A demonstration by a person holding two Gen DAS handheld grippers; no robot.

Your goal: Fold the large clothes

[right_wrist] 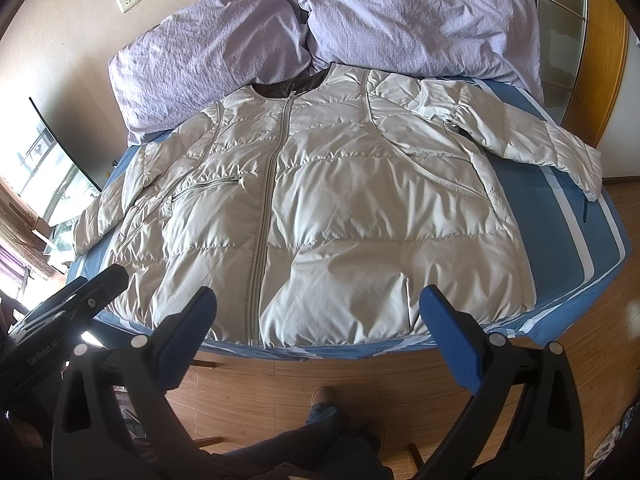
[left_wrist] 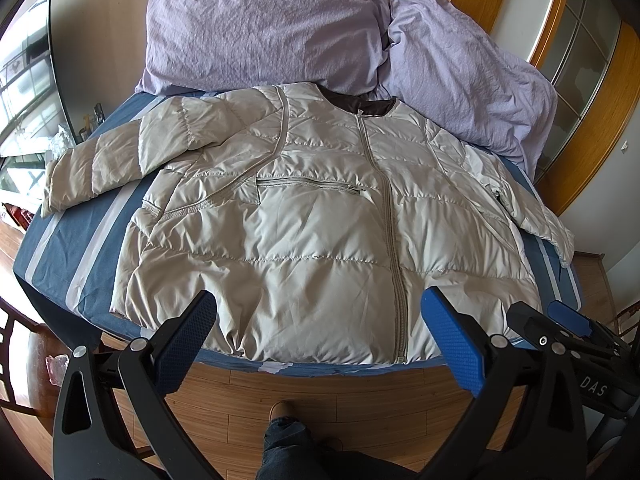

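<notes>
A light beige puffer jacket [left_wrist: 312, 224] [right_wrist: 320, 216] lies flat and zipped, front up, on a blue bed with pale stripes [left_wrist: 68, 248] [right_wrist: 560, 216]. Its collar points to the far pillows and both sleeves spread outward. My left gripper [left_wrist: 318, 320] hovers open above the jacket's hem near the bed's front edge, holding nothing. My right gripper [right_wrist: 318, 316] is likewise open over the hem, a little to the right of the zipper. The right gripper also shows at the right edge of the left wrist view, and the left gripper at the left edge of the right wrist view.
Two lilac pillows [left_wrist: 260, 32] [right_wrist: 420, 16] lean against the wall at the head of the bed. Wooden floor [left_wrist: 360, 400] runs below the bed's front edge, where a person's leg and shoe [left_wrist: 284, 424] stand. A window [left_wrist: 24, 92] is at left, a wooden-framed glass door [left_wrist: 580, 48] at right.
</notes>
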